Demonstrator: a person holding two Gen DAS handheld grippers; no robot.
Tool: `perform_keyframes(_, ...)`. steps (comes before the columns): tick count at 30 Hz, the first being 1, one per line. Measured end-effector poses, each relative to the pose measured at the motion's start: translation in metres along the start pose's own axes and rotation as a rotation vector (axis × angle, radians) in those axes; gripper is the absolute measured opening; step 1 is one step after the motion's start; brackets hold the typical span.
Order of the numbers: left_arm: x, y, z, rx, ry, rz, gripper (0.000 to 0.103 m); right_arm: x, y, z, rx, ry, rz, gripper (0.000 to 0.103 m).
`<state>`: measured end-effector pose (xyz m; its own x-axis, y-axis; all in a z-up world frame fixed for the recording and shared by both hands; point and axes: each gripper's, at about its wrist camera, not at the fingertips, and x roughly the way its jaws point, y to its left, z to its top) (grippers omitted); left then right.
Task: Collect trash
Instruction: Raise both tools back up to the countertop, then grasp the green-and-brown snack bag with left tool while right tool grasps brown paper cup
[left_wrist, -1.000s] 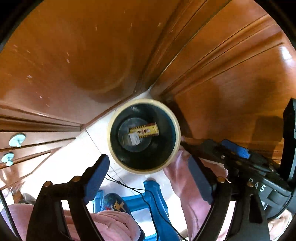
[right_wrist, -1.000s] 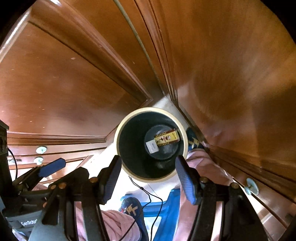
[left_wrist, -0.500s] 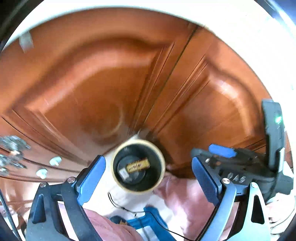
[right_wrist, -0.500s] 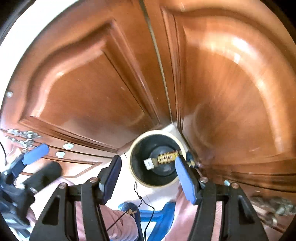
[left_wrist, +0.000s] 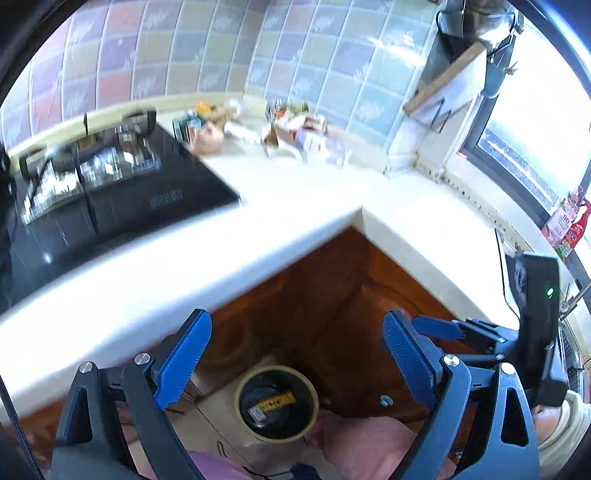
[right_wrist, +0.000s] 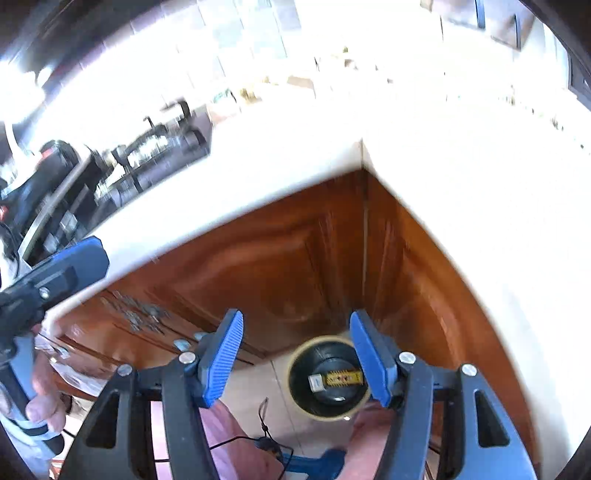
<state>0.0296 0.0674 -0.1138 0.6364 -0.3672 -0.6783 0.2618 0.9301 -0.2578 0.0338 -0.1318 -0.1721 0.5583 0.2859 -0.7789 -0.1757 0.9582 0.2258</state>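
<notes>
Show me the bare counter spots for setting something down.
Free: the white counter between the stove and the inner corner, and the stretch below the window. Crowded: the trash pile against the tiled wall.

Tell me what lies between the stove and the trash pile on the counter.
Left wrist view: only bare white counter separates the stove from the trash pile; the nearest piece sits close to the stove's far corner.
</notes>
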Motion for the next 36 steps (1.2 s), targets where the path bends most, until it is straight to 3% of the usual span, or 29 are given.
perform_keyframes(6, -0.026, 0.009, 0.063, 0.05, -0.048, 0.065, 0.102, -0.028, 0.001, 0.07, 0.002, -0.065, 0.028, 0.061)
perform_keyframes(10, -0.026, 0.017, 0.1, 0.064, -0.062, 0.093, 0.102, -0.035, 0.005, 0.114, -0.012, -0.104, 0.036, 0.062)
perform_keyframes(15, -0.003, 0.031, 0.151, 0.058, -0.024, 0.132, 0.102, -0.022, -0.003, 0.178, -0.011, -0.11, 0.044, 0.063)
perform_keyframes(21, 0.053, 0.062, 0.199, -0.024, 0.032, 0.167, 0.102, 0.03, -0.018, 0.243, 0.015, -0.069, 0.053, 0.063)
perform_keyframes(28, 0.12, 0.099, 0.229, -0.141, 0.087, 0.22, 0.102, 0.098, -0.036, 0.282, 0.042, 0.0, 0.032, 0.063)
perform_keyframes(36, 0.177, 0.121, 0.236, -0.176, 0.157, 0.233, 0.102, 0.15, -0.047, 0.294, 0.087, 0.071, 0.064, 0.063)
